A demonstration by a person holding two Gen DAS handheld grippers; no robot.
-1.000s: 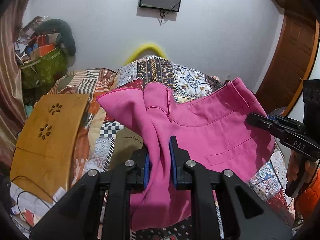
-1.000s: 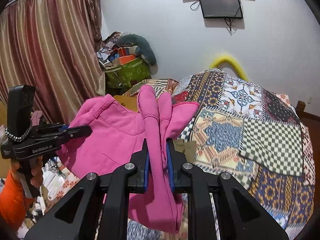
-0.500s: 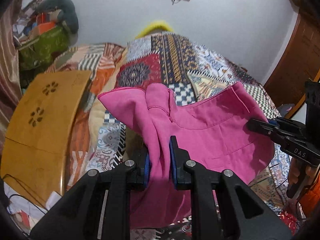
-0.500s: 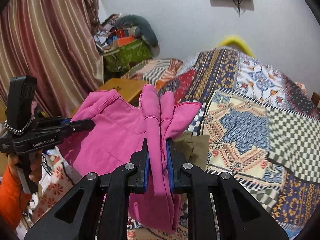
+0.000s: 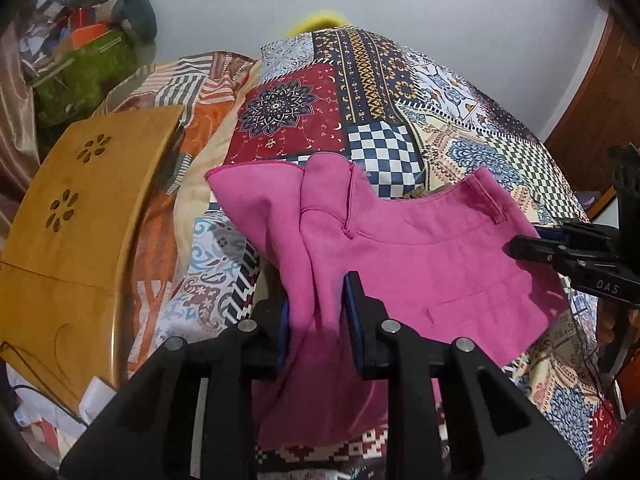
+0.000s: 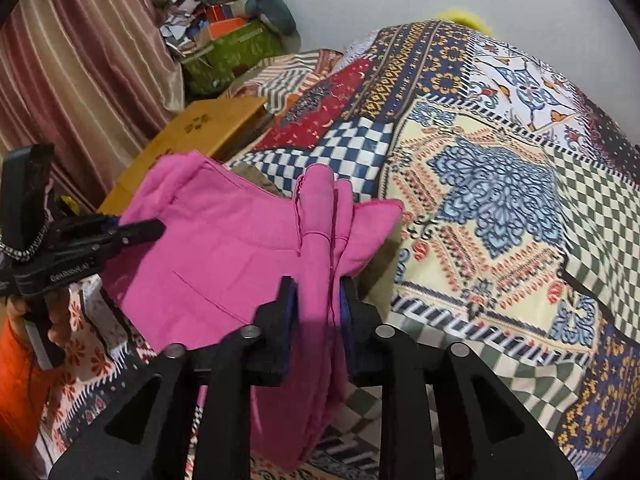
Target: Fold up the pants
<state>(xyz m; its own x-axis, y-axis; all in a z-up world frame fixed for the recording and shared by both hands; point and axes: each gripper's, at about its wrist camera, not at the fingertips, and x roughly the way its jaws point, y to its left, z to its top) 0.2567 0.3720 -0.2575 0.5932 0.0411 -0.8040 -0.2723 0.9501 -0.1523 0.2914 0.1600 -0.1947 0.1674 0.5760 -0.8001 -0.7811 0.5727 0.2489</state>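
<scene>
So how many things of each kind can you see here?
Pink pants: 1
Grippers: 2, the left gripper and the right gripper, both opening with the pants between them
Patchwork quilt: 1
Wooden lap table: 1
Green bag: 1
Curtain: 1
Total: 7

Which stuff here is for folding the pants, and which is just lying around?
For the job:
- bright pink cloth pants
- left gripper, jaws opening, pants between them
- right gripper, jaws opening, pants between them
- patchwork patterned bedspread underneath

Just lying about:
- flat wooden board with flower-shaped cutouts
- green bag stuffed with clutter
- striped curtain
</scene>
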